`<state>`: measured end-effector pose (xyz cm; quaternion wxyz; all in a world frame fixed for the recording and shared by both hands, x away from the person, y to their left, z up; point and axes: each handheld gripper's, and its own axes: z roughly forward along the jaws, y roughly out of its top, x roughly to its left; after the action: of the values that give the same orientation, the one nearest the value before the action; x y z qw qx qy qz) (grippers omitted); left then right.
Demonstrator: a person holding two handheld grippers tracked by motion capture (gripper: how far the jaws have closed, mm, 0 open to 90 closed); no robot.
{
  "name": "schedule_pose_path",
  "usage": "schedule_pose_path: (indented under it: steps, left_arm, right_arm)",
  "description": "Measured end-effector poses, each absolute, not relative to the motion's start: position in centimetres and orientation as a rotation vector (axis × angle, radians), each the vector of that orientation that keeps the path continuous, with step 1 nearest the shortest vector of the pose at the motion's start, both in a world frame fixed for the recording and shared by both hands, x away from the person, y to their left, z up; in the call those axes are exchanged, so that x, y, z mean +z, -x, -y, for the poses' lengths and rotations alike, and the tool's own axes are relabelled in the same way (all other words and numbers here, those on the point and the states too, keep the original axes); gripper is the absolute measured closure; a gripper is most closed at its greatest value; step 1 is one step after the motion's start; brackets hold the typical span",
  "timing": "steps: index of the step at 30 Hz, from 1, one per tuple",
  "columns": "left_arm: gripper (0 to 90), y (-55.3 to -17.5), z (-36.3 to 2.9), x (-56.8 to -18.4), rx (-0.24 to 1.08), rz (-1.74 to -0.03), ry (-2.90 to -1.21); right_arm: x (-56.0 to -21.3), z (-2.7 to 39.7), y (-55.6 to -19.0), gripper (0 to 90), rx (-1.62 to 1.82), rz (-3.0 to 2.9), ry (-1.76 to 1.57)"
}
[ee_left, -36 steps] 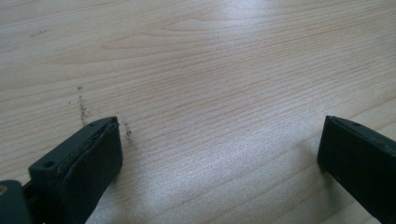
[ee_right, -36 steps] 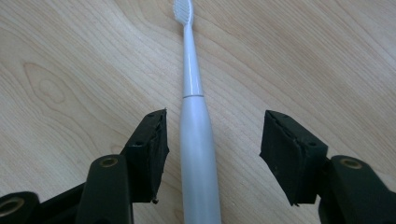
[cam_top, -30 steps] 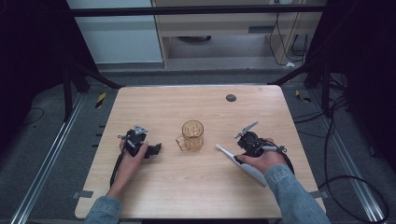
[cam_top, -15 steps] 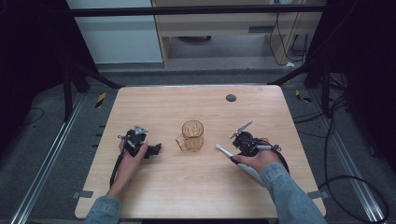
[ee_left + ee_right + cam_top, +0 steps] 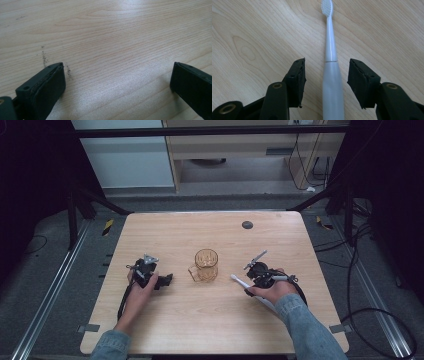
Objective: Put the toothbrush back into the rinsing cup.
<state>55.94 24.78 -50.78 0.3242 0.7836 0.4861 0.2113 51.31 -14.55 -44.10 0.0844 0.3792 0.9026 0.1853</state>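
Grasp step: right gripper [image 5: 325, 75] straddles the toothbrush [image 5: 331, 75] lying flat on the table [image 5: 200, 230] right of the cup [image 5: 206, 265], jaws just closing but not yet touching; left gripper [image 5: 117, 82] idle, wide open; next, squeeze and lift.

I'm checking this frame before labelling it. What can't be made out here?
- Toothbrush: its handle end is cut off by the bottom edge in the right gripper view and hidden under the right hand in the high view.
- Right gripper: jaws have just been closing around the toothbrush; gaps show on both sides.
- Cup: contents too small to tell, high view.
- Dark spot on the table: too small to identify.
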Motion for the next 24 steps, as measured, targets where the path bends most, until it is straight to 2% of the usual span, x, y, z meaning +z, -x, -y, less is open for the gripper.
schedule_pose_path:
  steps: [24]
  left_arm:
    - [0.0,-55.9,-24.8,-50.8,0.554,-1.274,-2.057]
  right_arm:
    - [-45.8,15.2,-50.8,51.6,0.481,-2.72,-1.193]
